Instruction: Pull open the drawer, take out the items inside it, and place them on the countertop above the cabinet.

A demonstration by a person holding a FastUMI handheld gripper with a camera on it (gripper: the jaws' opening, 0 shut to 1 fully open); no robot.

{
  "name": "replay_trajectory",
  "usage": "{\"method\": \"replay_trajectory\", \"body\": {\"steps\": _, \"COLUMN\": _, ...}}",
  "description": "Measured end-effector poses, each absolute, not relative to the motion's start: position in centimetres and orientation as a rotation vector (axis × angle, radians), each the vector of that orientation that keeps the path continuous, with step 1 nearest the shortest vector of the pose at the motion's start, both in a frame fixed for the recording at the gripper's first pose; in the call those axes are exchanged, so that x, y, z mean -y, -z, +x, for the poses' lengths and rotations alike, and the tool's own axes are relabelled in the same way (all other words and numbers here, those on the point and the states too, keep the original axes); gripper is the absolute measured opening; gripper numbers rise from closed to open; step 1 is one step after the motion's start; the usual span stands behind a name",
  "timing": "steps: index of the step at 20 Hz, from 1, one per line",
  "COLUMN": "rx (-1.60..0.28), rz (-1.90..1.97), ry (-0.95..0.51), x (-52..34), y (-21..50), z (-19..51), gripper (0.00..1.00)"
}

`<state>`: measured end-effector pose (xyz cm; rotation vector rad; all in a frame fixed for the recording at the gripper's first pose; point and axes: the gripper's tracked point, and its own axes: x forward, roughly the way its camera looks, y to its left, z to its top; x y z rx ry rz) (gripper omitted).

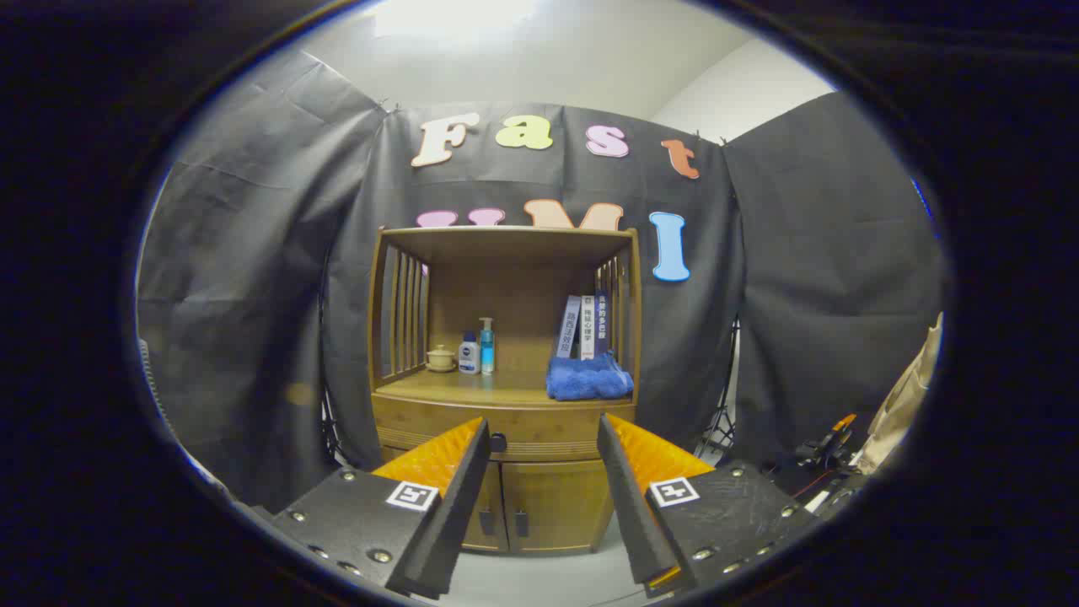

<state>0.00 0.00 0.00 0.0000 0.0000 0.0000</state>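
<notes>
Plainly, the gripper [544, 438] hangs with its fingers spread and empty, facing the closed wooden drawer [506, 432] under the wooden cabinet's countertop [472, 388], apparently lined up so its small dark round knob [498, 442] sits between them for pulling.

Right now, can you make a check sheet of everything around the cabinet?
Surface: countertop of the cabinet, partly bare.
Job's things: drawer shut, knob just ahead of the fingers; contents hidden.
Clutter: small pot, two bottles, books, blue towel on the countertop.
Grippers: gripper open, holding nothing, short of the drawer.
Cables: some beside gear on the floor, right of the cabinet.
Surroundings: black cloth wall, stand legs.
</notes>
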Motion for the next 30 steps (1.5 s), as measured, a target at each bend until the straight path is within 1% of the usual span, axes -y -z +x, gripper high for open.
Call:
{"method": "replay_trajectory", "body": {"steps": 12, "rx": -0.022, "rz": 0.028, "ry": 0.013, "x": 0.5, "y": 0.8, "z": 0.6, "gripper": 0.76}}
{"method": "replay_trajectory", "body": {"steps": 17, "rx": -0.039, "rz": 0.02, "ry": 0.028, "x": 0.6, "y": 1.4, "z": 2.1, "gripper": 0.76}}
{"method": "replay_trajectory", "body": {"steps": 24, "rx": -0.105, "rz": 0.026, "ry": 0.023, "x": -1.5, "y": 4.0, "z": 8.5, "gripper": 0.76}}
{"method": "replay_trajectory", "body": {"steps": 30, "rx": -0.163, "rz": 0.081, "ry": 0.002, "x": -5.1, "y": 8.0, "z": 16.8, "gripper": 0.77}}
